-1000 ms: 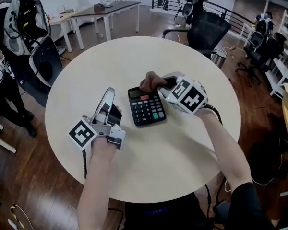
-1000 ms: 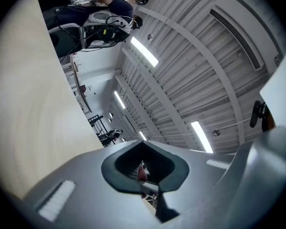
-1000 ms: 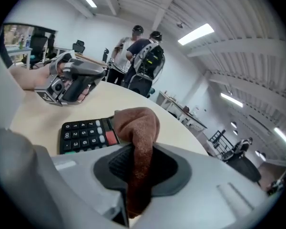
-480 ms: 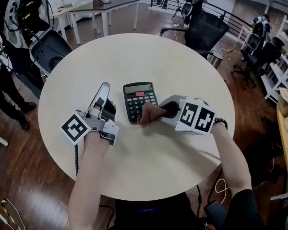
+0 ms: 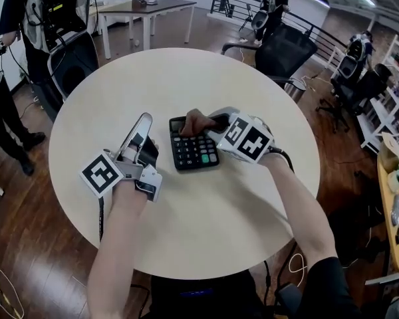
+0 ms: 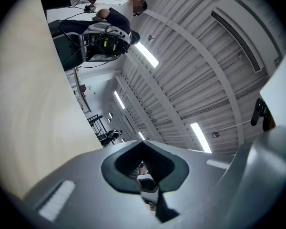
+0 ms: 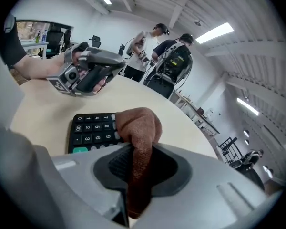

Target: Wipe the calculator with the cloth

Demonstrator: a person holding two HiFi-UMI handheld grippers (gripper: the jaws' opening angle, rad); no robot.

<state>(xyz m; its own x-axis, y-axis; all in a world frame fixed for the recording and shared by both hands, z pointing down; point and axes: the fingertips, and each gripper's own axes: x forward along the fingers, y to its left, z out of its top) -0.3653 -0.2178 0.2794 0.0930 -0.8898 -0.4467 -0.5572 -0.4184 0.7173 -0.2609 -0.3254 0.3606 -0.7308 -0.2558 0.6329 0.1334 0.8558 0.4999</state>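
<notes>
Now: cloth (image 5: pixel 194 121), brown, clamped in the closed jaws of the right gripper (image 5: pixel 207 125), lies on the display end of the calculator (image 5: pixel 194 153); half a second earlier it sat at the calculator's near edge. Calculator black, flat on the table (image 5: pixel 186 231); white key legends readable in the right gripper view, among them 1, 2, 3 and "00". Left gripper (image 5: pixel 145 118) just left of the calculator, jaws closed on nothing, placed as before.
</notes>
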